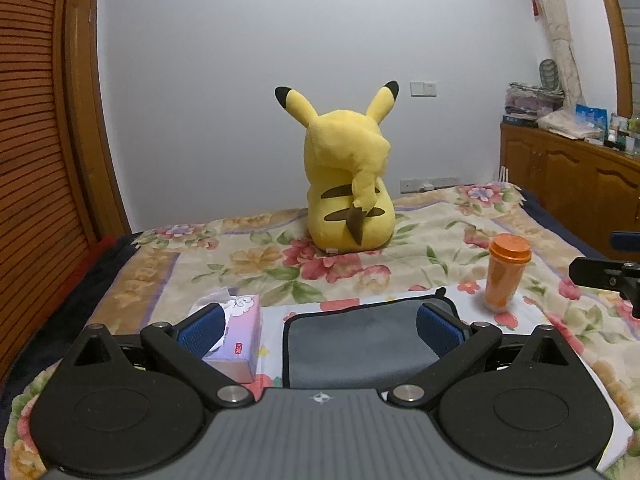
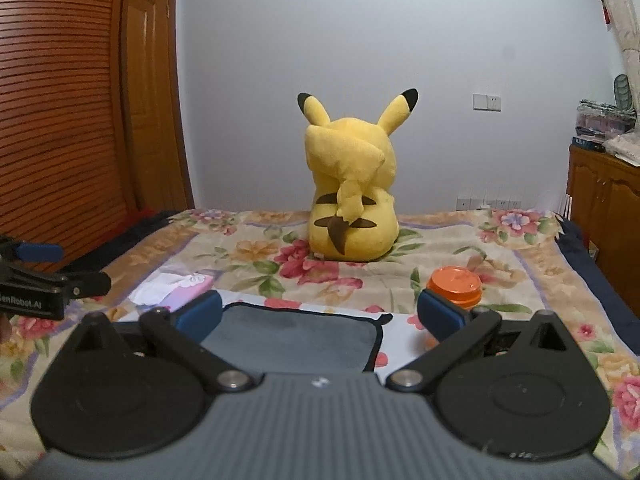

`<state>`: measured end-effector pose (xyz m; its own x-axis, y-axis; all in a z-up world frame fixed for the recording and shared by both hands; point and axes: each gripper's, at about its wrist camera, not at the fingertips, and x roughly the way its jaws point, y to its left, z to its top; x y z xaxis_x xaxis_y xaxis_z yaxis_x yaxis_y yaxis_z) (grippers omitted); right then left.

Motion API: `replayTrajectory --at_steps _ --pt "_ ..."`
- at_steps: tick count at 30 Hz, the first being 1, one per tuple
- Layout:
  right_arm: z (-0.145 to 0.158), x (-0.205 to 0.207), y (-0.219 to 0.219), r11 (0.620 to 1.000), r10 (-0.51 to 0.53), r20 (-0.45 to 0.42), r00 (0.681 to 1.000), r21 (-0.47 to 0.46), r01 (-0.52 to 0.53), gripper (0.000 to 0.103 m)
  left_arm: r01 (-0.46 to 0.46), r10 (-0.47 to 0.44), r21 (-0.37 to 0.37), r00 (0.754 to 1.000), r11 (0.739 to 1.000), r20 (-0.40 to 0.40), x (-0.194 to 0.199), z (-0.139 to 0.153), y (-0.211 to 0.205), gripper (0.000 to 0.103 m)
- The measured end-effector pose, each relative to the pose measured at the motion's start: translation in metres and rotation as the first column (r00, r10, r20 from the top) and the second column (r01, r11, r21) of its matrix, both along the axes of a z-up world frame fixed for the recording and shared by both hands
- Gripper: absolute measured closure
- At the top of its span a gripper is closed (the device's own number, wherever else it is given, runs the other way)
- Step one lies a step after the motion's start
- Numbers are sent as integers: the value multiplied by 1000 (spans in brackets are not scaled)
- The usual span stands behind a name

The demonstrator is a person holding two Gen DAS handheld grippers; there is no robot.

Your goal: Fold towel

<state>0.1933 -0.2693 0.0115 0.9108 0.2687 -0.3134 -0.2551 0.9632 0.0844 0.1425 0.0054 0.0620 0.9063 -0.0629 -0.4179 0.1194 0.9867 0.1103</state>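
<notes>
A grey towel [image 1: 356, 340] with a black hem lies folded flat on the floral bedspread, right in front of both grippers; it also shows in the right wrist view [image 2: 296, 340]. My left gripper [image 1: 320, 330] is open and empty, its blue pads [image 1: 200, 330] spread wide above the towel's near edge. My right gripper [image 2: 320, 316] is open and empty too, with the towel between and below its pads [image 2: 200, 316]. The right gripper's tip shows at the right edge of the left wrist view [image 1: 608, 276]. The towel's near part is hidden behind the gripper bodies.
A pink tissue box [image 1: 240, 340] lies left of the towel. An orange lidded cup [image 1: 506, 272] stands to its right. A yellow plush toy [image 1: 348, 176] sits farther back on the bed. A wooden wardrobe [image 1: 36, 160] is at left, a cabinet [image 1: 572, 172] at right.
</notes>
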Motion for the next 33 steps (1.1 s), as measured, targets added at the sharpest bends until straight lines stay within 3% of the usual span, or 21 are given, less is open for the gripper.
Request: replayTrajectory --at_steps 15,33 --pt "8 -37 2 1000 -1 16 1000 11 1 0 24 -25 7 999 1000 24 -47 11 -8 0" --pt "-12 -68 2 1000 -6 -28 1000 17 6 0 17 -17 7 999 1000 -32 -80 -19 -12 0"
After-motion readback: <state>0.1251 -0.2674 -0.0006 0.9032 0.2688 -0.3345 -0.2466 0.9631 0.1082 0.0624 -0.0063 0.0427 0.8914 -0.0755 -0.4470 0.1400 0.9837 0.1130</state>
